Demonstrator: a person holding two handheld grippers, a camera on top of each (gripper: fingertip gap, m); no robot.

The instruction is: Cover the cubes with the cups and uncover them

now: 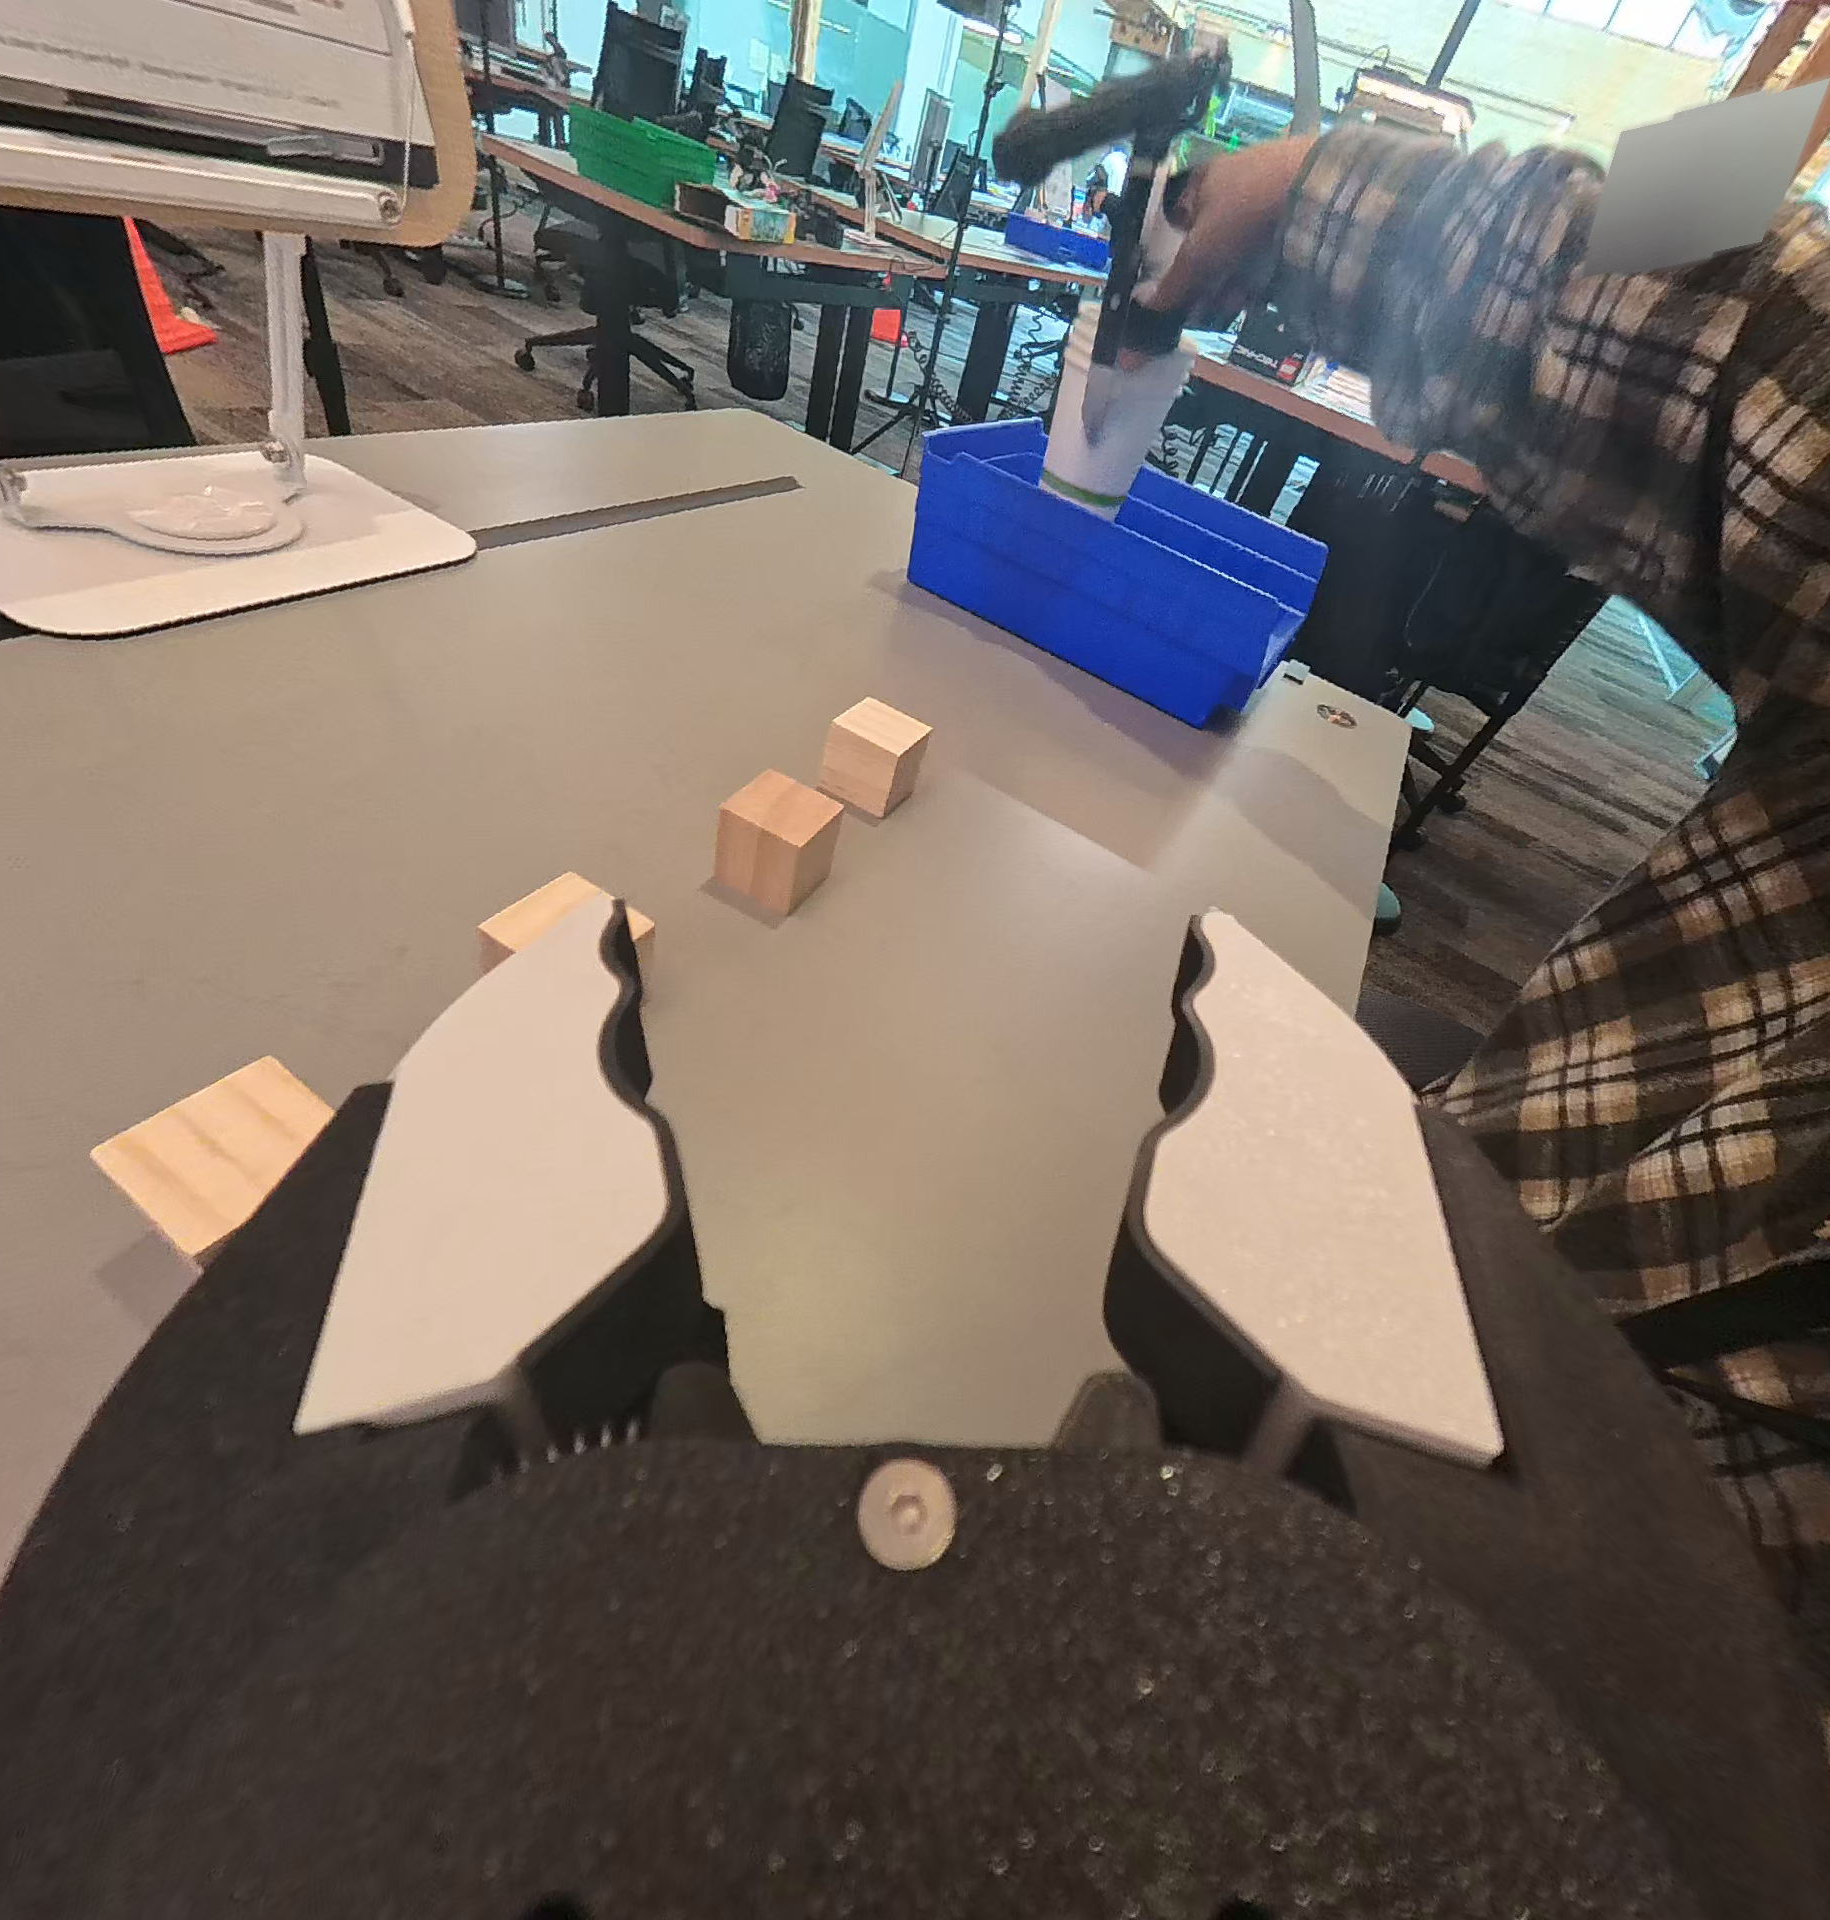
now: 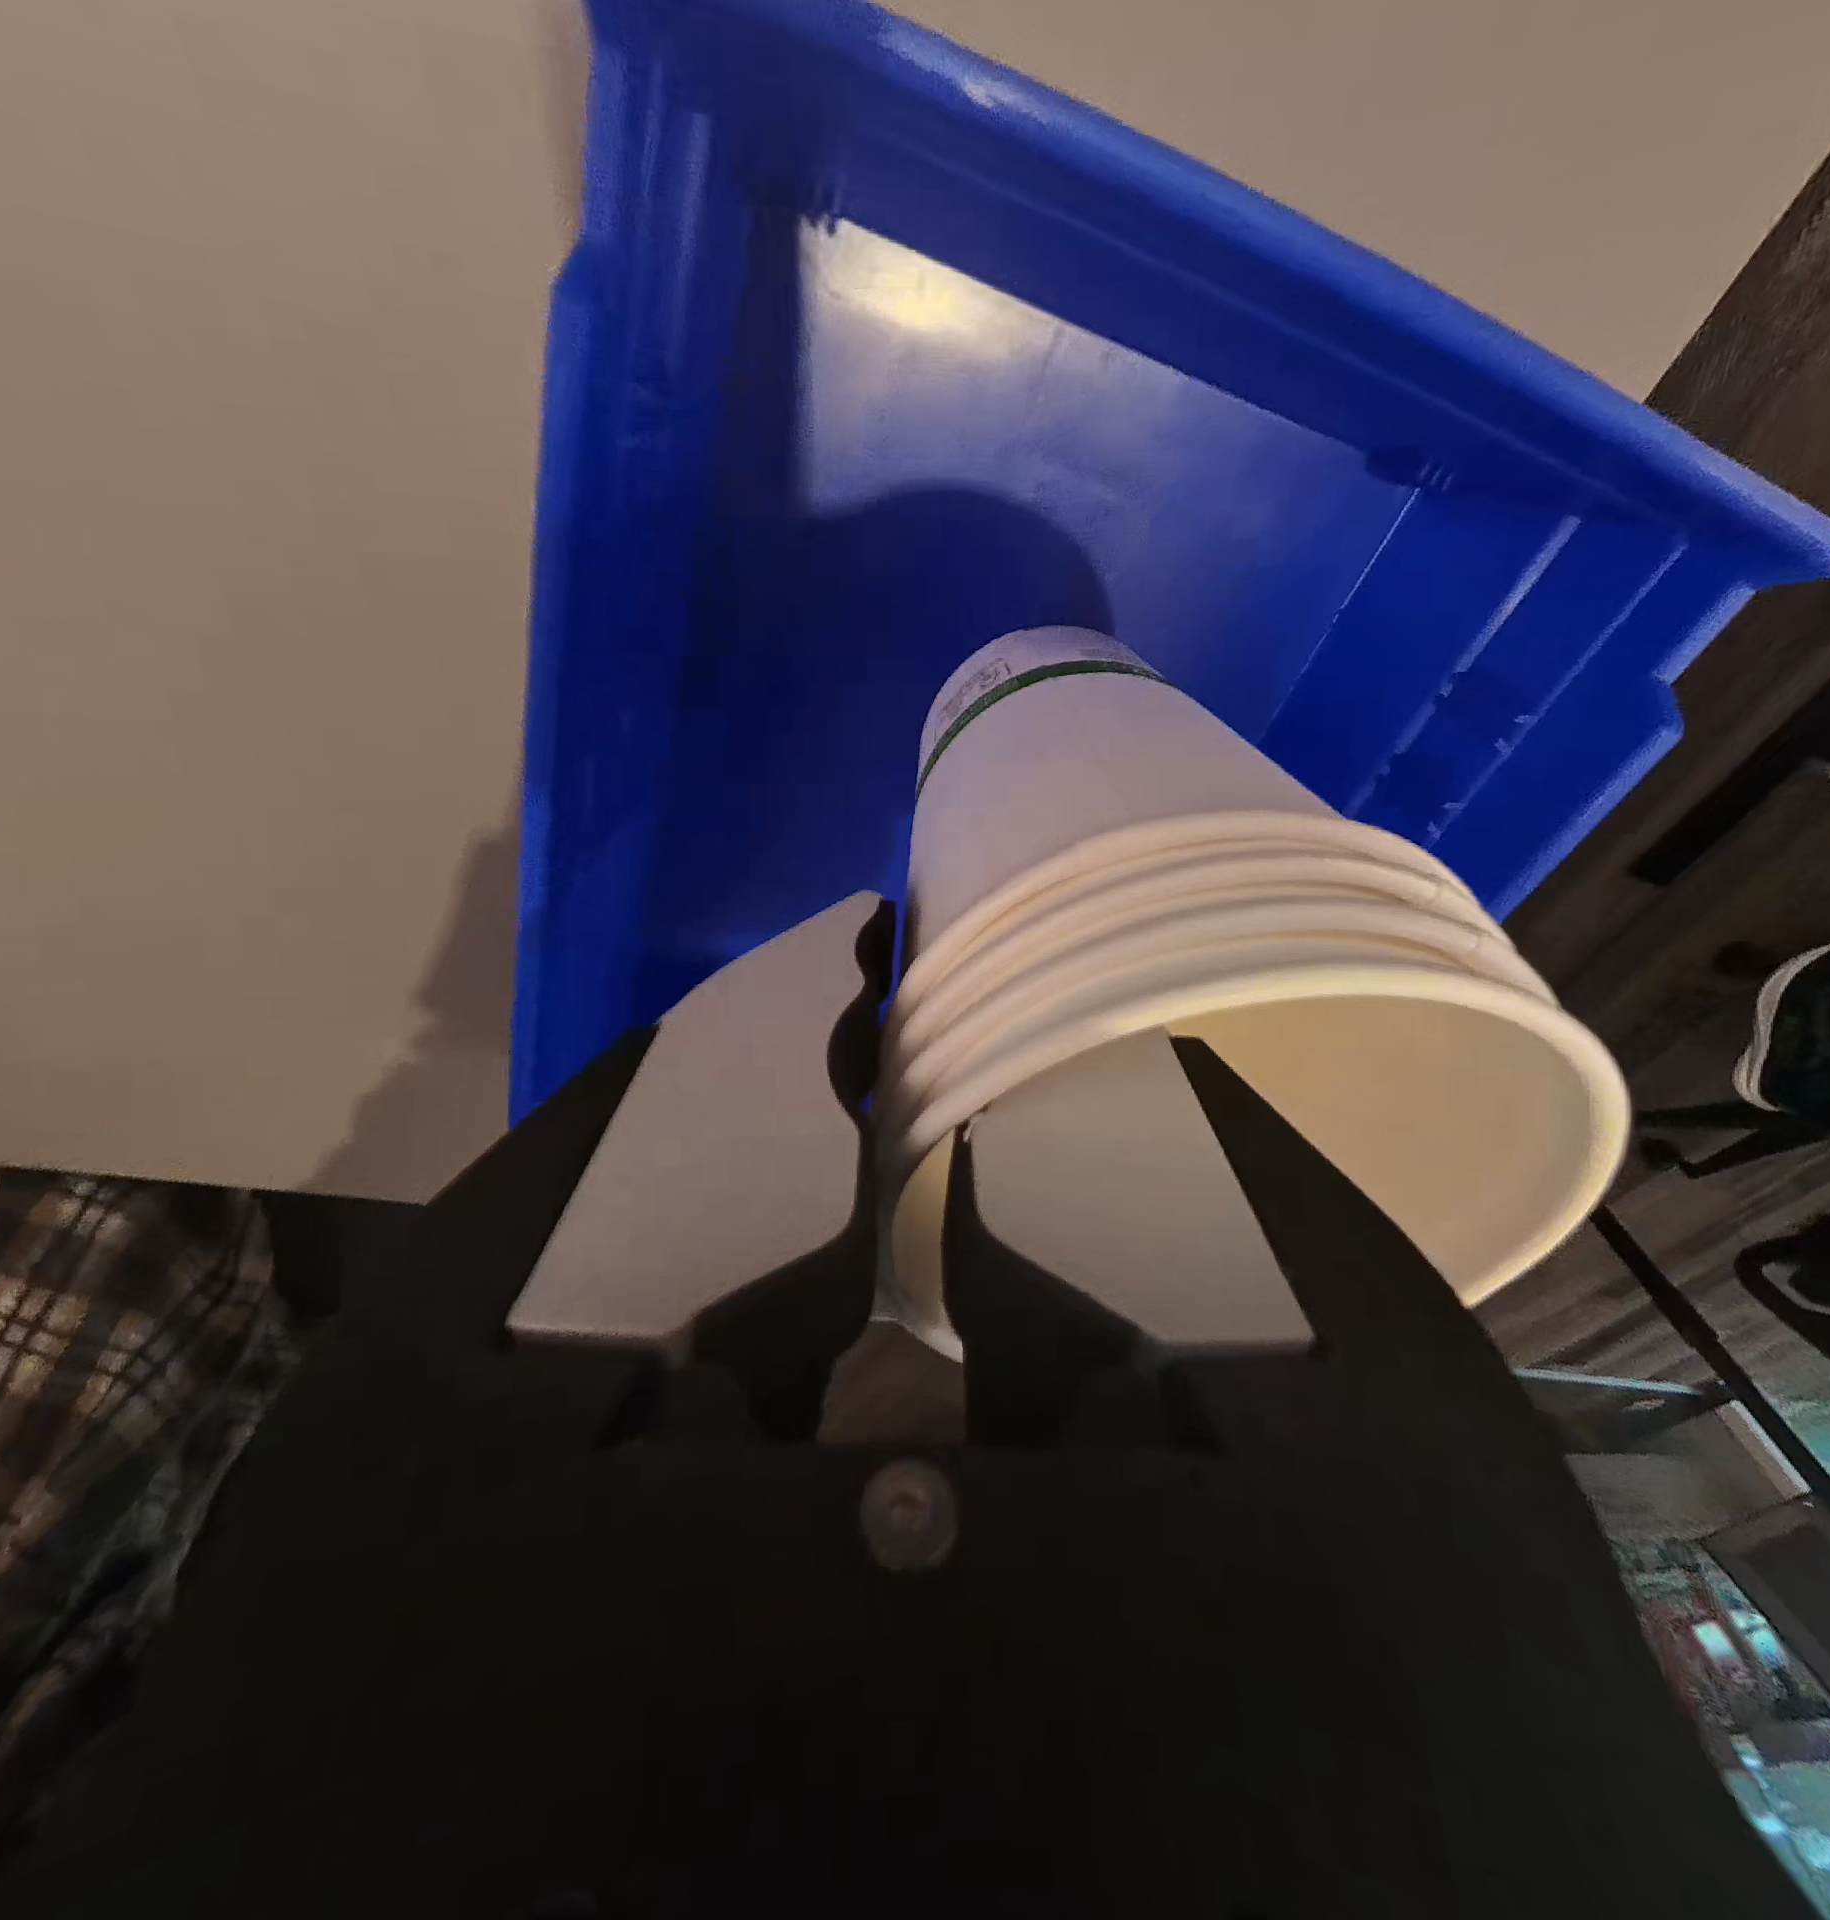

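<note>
Several wooden cubes stand uncovered in a row on the grey table: one far (image 1: 875, 755), one nearer (image 1: 778, 840), one partly behind my left finger (image 1: 537, 920), one at the left (image 1: 210, 1151). My left gripper (image 1: 906, 961) is open and empty, low over the table near the cubes. My right gripper (image 2: 916, 997) is shut on the rim of a stack of white paper cups (image 2: 1077, 831), one finger inside the top cup and one outside. The stack hangs tilted over the blue bin (image 2: 682, 520). The left wrist view shows the stack (image 1: 1103, 426) with its base inside the bin (image 1: 1098, 582).
A white stand base (image 1: 215, 551) sits at the table's far left. The table's right edge (image 1: 1384, 810) runs just past the bin. A person's plaid sleeve (image 1: 1669, 436) reaches over the bin. Desks and chairs stand behind.
</note>
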